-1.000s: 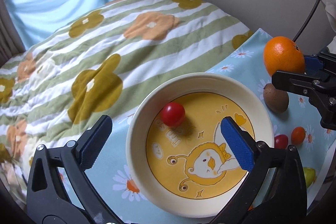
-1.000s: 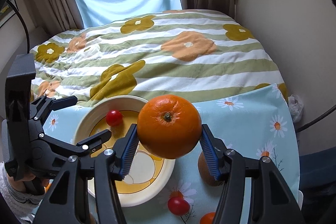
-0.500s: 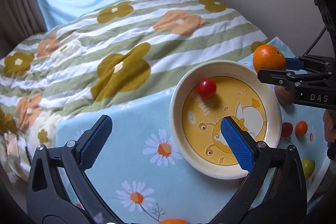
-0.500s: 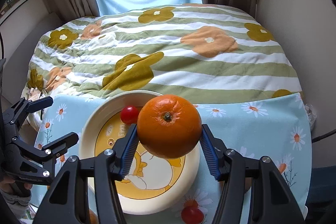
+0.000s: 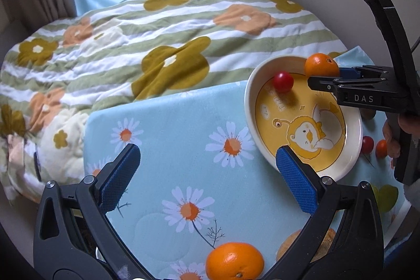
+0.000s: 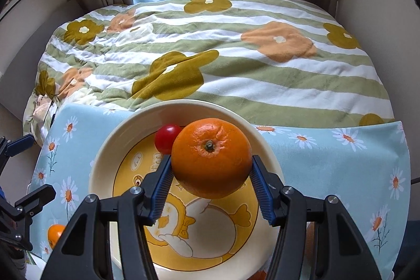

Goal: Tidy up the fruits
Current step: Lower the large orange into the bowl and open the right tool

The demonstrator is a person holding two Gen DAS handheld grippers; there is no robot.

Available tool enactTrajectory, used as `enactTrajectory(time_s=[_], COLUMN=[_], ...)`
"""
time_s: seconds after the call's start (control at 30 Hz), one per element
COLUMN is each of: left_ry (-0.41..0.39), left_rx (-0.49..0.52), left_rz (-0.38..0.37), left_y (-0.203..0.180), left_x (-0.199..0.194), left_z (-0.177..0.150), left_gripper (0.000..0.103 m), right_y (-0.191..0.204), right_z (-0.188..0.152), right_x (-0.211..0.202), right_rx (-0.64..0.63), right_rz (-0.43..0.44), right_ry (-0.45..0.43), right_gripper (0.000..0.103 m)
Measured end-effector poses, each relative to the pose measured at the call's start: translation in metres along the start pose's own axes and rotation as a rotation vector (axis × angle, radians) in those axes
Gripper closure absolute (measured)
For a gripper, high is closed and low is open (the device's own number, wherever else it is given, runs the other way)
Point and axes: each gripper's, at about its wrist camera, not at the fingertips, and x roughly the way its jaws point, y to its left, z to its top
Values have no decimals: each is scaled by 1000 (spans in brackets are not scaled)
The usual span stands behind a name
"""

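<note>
Nearest, the right claw [image 6: 211, 197] pinches the orange [image 6: 211, 158] between its blue pads above the plate [image 6: 105, 164]; released from there, it could roll into the cherry tomato [image 6: 166, 138] or off the rim. The left claw [image 5: 207, 177] gapes wide, holding nothing. Beyond the plate, fruits by the worktop's edge are partly hidden.

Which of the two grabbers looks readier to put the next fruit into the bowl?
The right gripper. It already grips an orange above the bowl, beside the tomato there. The left gripper is open, empty and off to the side.
</note>
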Motion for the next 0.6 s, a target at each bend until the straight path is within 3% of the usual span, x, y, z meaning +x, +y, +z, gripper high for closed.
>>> enactTrajectory(time_s=[0.13,0.17,0.2,0.27,0.4,0.6], left_ry=[4,2,1,-2,-15,-73], left_rx=[-9,-10,-10,-13,-17,-40], left_rz=[2,1,0,-1,8,4], left_y=[3,3,3,3,4,4], left_x=[-2,-3,-3,-4,-10,-39], left_z=[-4,-5,-5,-5,-7,-7], left_gripper=[0,0,0,0,0,0], right_y=[2,2,2,3,5,10], right_z=[-1,0,1,3,4,0], right_x=[4,3,0,-6,-17,-42], right_rx=[-8,-8,-7,-7,-1,-26], right_rz=[-8,-10,-14,-7,-7,2], right_ry=[-3,-12,-28,-65,-107,-99], right_gripper=[48,44,37,6,4,4])
